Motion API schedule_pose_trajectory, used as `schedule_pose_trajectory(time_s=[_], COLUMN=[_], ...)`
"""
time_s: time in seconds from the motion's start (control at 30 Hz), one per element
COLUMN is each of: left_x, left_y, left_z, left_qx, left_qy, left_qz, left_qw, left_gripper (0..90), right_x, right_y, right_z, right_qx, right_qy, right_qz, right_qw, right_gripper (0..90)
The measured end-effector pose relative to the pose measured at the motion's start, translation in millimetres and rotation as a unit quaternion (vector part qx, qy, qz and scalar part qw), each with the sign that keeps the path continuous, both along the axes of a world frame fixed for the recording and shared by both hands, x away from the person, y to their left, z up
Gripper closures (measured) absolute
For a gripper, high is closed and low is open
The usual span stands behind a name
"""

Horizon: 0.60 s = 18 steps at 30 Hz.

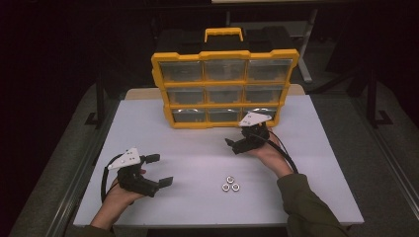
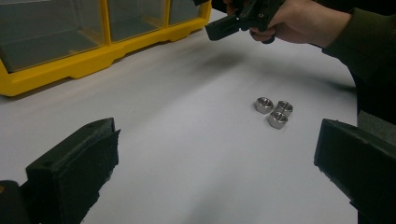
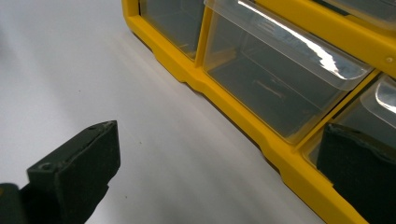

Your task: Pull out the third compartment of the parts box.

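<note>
The drawer cabinet (image 1: 225, 89) stands upright at the far middle of the white table (image 1: 188, 143), long axis crosswise, drawers facing the person. The right gripper (image 1: 237, 140), jaws wide and empty, is just before its bottom-right drawer (image 1: 259, 114). The left gripper (image 1: 160, 170) hovers wide open, empty, near three nuts (image 1: 230, 184); surroundings dark

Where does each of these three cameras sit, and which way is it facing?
High view: above the person's side, looking forward and down on the table, yellow drawer organizer, both hands and tongs.
Left gripper view: rides the left tongs, facing three nuts; own jaws show.
Right gripper view: rides the right tongs, facing the organizer's bottom drawers; own jaws show.
Shared: high and left views both show the nuts.
</note>
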State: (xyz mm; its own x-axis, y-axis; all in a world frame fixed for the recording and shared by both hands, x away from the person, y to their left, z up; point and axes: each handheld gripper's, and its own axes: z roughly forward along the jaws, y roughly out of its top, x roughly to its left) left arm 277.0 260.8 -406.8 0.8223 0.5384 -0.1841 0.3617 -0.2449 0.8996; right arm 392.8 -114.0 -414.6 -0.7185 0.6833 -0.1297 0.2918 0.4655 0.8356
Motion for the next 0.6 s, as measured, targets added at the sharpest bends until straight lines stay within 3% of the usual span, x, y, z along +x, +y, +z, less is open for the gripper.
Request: schedule_pose_trajectory(time_s=[0.3, 0.47, 0.6], left_x=[0.3, 0.2, 0.5], left_y=[0.2, 0.6, 0.6], left_z=[0.2, 0.4, 0.2], left_qx=[-0.001, 0.000, 0.001], left_qy=[-0.001, -0.001, -0.001], left_qz=[-0.001, -0.001, -0.001], left_qw=[1.0000, 1.0000, 1.0000], left_gripper=[0.0, 0.0, 0.0], right_x=[-4.3, -5.3, -6.8], right_y=[3.3, 3.7, 5.2], right_z=[1.7, 2.3, 2.1], right_qx=[-0.022, -0.052, -0.059], right_qy=[-0.018, -0.042, -0.045], right_qz=[-0.005, 0.000, -0.002], right_qw=[0.9996, 0.9978, 0.9972], right_gripper=[0.0, 0.0, 0.0])
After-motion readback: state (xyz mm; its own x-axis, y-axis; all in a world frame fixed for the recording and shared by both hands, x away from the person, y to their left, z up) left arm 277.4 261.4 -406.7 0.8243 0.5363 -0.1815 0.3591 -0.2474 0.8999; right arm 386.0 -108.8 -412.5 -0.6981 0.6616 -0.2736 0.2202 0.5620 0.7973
